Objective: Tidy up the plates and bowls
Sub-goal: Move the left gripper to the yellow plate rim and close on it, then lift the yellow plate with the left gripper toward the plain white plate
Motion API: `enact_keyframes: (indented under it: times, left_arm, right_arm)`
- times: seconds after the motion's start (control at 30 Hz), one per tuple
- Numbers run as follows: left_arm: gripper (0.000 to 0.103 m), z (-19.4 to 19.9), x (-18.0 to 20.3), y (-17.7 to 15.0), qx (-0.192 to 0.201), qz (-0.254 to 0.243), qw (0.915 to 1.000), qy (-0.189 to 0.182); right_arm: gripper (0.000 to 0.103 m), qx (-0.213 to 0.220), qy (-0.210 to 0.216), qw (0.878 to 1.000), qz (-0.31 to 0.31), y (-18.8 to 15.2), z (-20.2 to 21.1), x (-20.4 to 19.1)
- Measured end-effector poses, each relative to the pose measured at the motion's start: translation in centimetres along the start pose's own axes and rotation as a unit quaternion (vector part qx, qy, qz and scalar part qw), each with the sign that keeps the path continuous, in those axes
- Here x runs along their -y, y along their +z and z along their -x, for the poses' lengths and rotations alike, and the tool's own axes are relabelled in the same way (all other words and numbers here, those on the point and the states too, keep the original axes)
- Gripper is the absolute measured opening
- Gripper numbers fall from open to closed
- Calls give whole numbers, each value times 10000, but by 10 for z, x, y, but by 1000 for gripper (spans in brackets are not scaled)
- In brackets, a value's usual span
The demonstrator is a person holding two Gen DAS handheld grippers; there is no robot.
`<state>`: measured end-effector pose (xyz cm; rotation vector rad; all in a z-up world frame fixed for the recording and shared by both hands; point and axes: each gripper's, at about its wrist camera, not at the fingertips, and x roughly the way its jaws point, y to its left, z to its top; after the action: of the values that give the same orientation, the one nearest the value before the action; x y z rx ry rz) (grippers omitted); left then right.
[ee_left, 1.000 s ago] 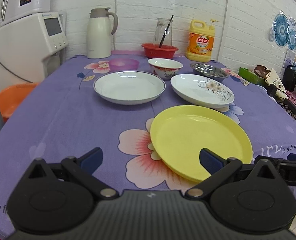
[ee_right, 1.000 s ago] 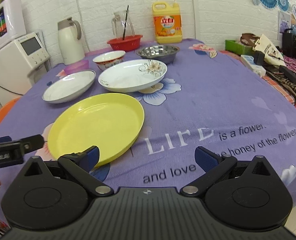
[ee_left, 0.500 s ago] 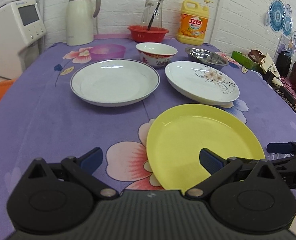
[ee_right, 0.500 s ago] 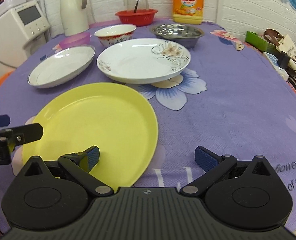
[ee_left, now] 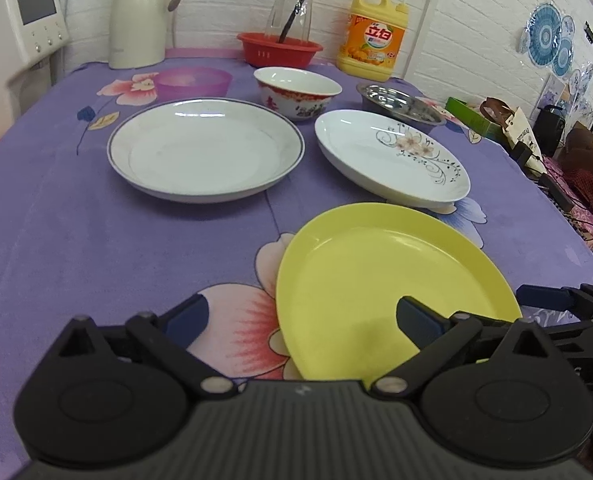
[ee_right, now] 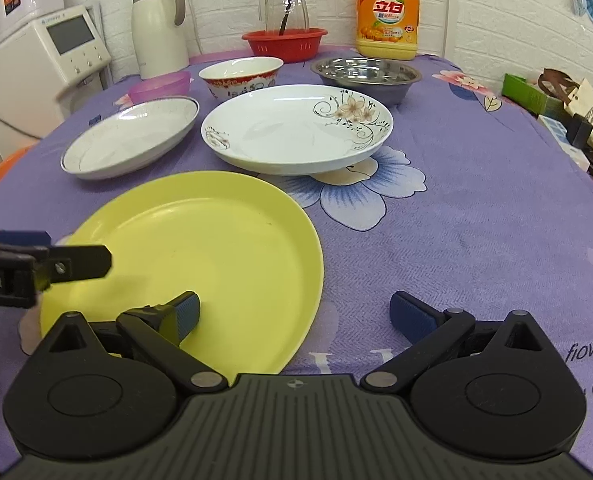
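A yellow plate lies at the near edge of the purple tablecloth. Behind it are a plain white plate and a flowered white plate. Further back stand a red-patterned bowl, a steel bowl and a purple bowl. My left gripper is open, its right finger over the yellow plate's near left part. My right gripper is open, its left finger over the plate's near right part. Both are empty.
At the back are a white thermos, a red basket holding a glass jug, and a yellow detergent bottle. A white appliance stands at the left. Bags and boxes lie off the table's right edge.
Both grippers have moved forward and lower over the table toward the yellow plate, which now fills more of both views. Both stay open.
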<state>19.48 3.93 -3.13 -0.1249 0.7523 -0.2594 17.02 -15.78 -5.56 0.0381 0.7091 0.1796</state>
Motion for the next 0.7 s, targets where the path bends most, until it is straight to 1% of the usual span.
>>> enact_keyframes:
  times: [0.07,0.1,0.13,0.2,0.3,0.33,0.37,0.4,0.43,0.5,0.57,0.7]
  left_arm:
    - [93,-2,0,0,21,108,9998,-185]
    - [93,-4,0,1,-9,190,9996,-228]
    - [92,-6,1,1,10,222,9995,-228]
    - [91,-9,6,2,22,120,9998,-138]
    - [86,-10,9,2,18,-16,10000,-22]
    - [76,-10,10,2,22,-71,10000,38]
    - [68,-10,13,2,21,-183,9997,132]
    - [54,-11,15,1,10,-306,9993,234]
    - [54,-11,18,-1,22,-397,9987,321]
    - [51,-11,20,-2,45,-434,9986,309]
    - [52,-11,20,-2,51,-446,9985,303]
    - [52,-9,17,-4,77,-479,9985,260]
  right_arm:
    - [103,11,112,9999,-44,1,0,-1]
    - [103,21,107,9999,-25,2,0,-3]
    - [103,31,102,9999,12,2,-1,-5]
    - [103,49,103,9999,30,3,-2,-6]
    - [103,68,20,9999,136,2,-4,-7]
    - [103,90,-20,9998,173,1,-4,-8]
    - [103,113,-29,9997,207,1,-4,-9]
    - [103,155,-3,9996,256,0,-5,-12]
    - [103,192,30,9993,305,-1,-6,-15]
    - [103,248,71,9990,361,-2,-8,-19]
    - [103,264,87,9990,354,-2,-8,-17]
    - [103,289,-83,9993,210,-4,-4,-7]
